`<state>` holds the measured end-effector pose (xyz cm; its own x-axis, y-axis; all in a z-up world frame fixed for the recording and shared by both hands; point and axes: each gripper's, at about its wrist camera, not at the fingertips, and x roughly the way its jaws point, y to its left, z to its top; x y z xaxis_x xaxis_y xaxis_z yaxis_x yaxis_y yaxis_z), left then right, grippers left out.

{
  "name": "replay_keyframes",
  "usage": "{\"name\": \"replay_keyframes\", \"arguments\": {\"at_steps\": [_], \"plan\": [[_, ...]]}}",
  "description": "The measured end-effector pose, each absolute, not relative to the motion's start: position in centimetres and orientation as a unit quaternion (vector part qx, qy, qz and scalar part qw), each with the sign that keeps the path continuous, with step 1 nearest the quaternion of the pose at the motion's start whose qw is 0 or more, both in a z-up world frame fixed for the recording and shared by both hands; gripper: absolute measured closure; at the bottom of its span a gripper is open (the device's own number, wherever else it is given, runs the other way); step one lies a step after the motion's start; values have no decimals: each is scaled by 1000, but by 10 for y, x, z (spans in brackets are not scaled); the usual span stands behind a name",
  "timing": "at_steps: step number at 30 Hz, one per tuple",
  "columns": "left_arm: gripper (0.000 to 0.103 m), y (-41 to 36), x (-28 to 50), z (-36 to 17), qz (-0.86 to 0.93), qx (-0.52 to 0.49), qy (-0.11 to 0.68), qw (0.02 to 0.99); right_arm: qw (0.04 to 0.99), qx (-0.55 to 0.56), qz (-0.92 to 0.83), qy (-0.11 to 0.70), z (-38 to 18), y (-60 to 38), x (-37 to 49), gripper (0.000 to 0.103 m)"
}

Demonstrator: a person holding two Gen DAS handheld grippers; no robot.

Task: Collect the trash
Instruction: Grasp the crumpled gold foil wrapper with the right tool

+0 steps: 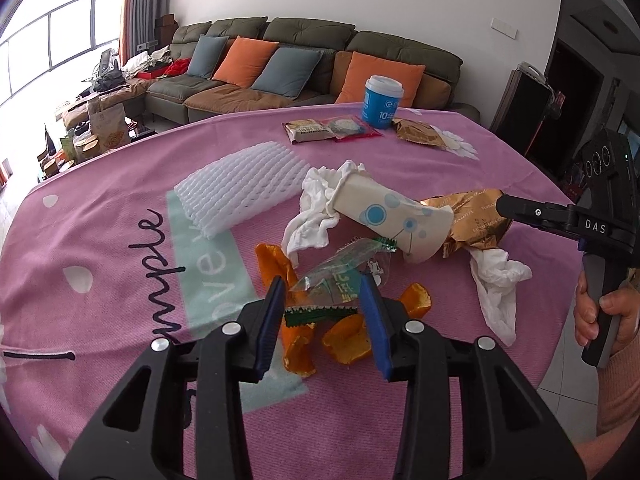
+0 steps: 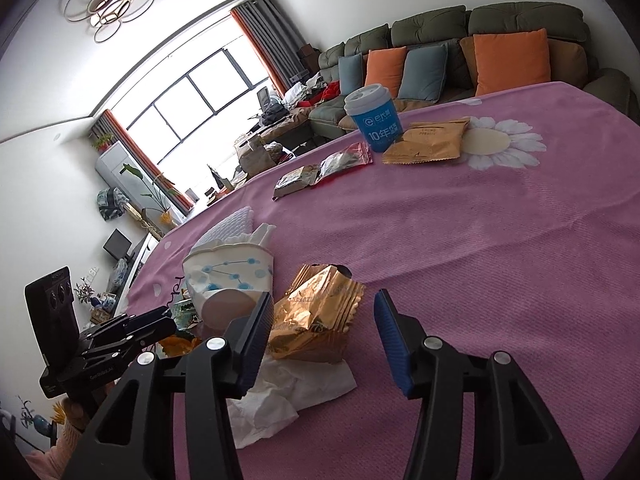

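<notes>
My left gripper [image 1: 323, 280] hovers low over a clear plastic wrapper with green edges [image 1: 340, 272] that lies on orange peels [image 1: 348, 338]. The wrapper fills the gap between the blue pads [image 1: 272, 312] without being squeezed. My right gripper [image 2: 323, 298] is open around a crumpled gold wrapper [image 2: 316, 318], which sits nearer its left pad; in the left wrist view its tip [image 1: 514, 208] touches the same gold wrapper [image 1: 476, 216]. A paper cup with blue dots [image 1: 384, 216] lies on its side next to the wrapper, stuffed with white tissue [image 1: 316, 208]. More tissue [image 2: 288, 392] lies below the gold wrapper.
On the pink cloth-covered table [image 1: 120, 260] lie a white foam net [image 1: 240, 184], an upright blue cup with a lid [image 1: 382, 100], two snack packets [image 1: 320, 128] and another gold packet [image 1: 420, 132]. A hand [image 1: 592, 308] holds the right gripper's handle. A sofa stands behind the table.
</notes>
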<state>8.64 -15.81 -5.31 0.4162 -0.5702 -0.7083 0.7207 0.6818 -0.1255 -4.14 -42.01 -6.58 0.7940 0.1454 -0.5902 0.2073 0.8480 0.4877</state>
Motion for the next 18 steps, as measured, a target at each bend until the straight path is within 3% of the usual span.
{"name": "replay_keyframes", "arguments": {"at_steps": [7, 18], "plan": [[90, -157, 92, -58, -380, 97, 386, 835, 905, 277, -9, 322, -66, -419, -42, 86], [97, -144, 79, -45, -384, 84, 357, 847, 924, 259, -14, 281, -38, -419, -50, 93]]}}
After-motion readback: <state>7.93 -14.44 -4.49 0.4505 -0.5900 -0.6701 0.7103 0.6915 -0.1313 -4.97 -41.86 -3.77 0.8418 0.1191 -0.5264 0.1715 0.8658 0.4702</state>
